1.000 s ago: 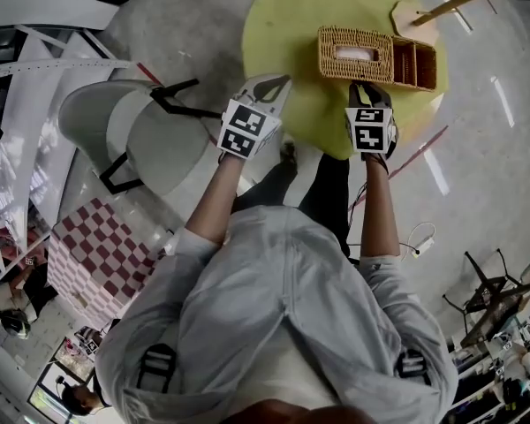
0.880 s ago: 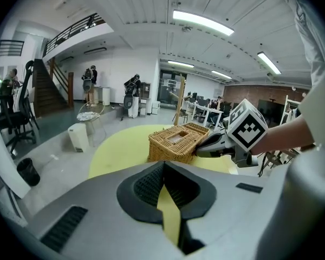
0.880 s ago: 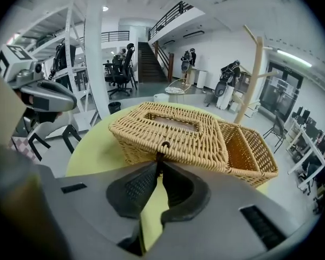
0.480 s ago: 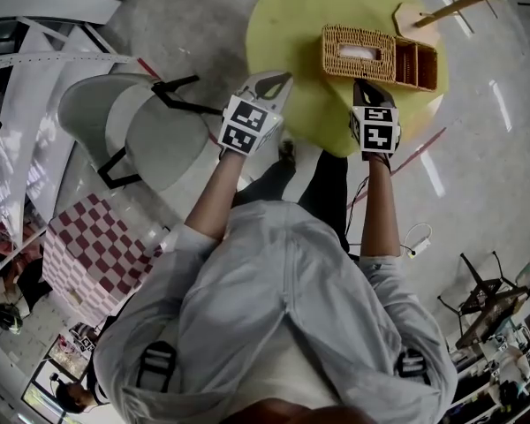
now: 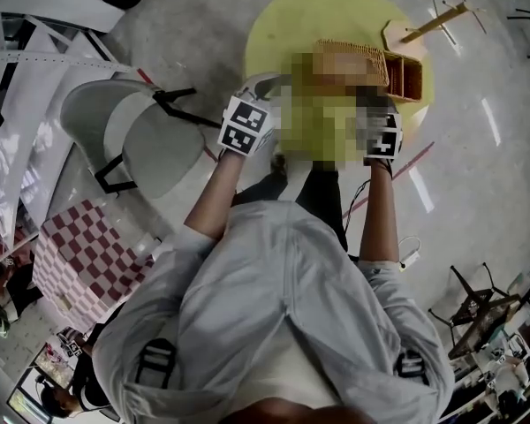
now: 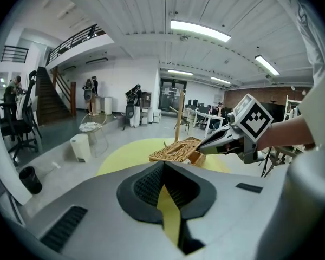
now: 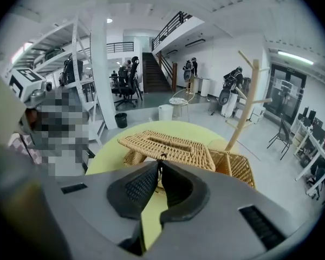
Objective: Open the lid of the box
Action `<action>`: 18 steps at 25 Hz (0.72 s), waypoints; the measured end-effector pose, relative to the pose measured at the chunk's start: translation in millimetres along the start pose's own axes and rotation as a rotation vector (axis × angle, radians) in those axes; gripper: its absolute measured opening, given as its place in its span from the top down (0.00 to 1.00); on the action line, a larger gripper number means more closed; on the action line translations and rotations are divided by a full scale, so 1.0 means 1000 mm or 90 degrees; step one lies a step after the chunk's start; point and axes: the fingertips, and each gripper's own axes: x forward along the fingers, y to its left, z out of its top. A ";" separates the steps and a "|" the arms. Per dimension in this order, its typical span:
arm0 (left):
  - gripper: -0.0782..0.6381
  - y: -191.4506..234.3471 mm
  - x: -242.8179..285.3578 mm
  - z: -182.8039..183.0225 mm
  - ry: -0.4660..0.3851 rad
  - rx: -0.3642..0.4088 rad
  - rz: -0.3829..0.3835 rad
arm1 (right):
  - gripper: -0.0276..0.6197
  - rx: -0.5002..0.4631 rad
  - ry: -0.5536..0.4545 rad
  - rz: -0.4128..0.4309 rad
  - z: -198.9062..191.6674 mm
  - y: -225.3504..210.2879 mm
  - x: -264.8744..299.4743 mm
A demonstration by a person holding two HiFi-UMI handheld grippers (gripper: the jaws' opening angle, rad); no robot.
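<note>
A wicker box [image 7: 235, 169] stands on the round yellow table [image 5: 283, 25]. Its slotted wicker lid [image 7: 170, 145] is tilted, with the near edge raised off the body. My right gripper [image 7: 160, 162] is shut on that near edge of the lid. The left gripper view shows the same lid [image 6: 176, 149] lifted, with my right gripper [image 6: 201, 145] at its edge. My left gripper [image 6: 163, 163] is shut on nothing and hovers over the table's near left edge, apart from the box. A mosaic patch hides part of the box in the head view.
A wooden stand [image 5: 424, 26] rises at the table's far right, just behind the box. A grey chair [image 5: 132, 135] stands to the left of the table. A red-checked box [image 5: 84, 254] sits on the floor lower left.
The lid lay flat on the box before; now its near edge is raised with my right gripper. My left gripper has barely moved.
</note>
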 end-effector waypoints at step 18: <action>0.85 0.044 0.039 0.097 -0.031 -0.013 0.097 | 0.89 -0.121 -0.056 0.087 0.136 -0.059 0.037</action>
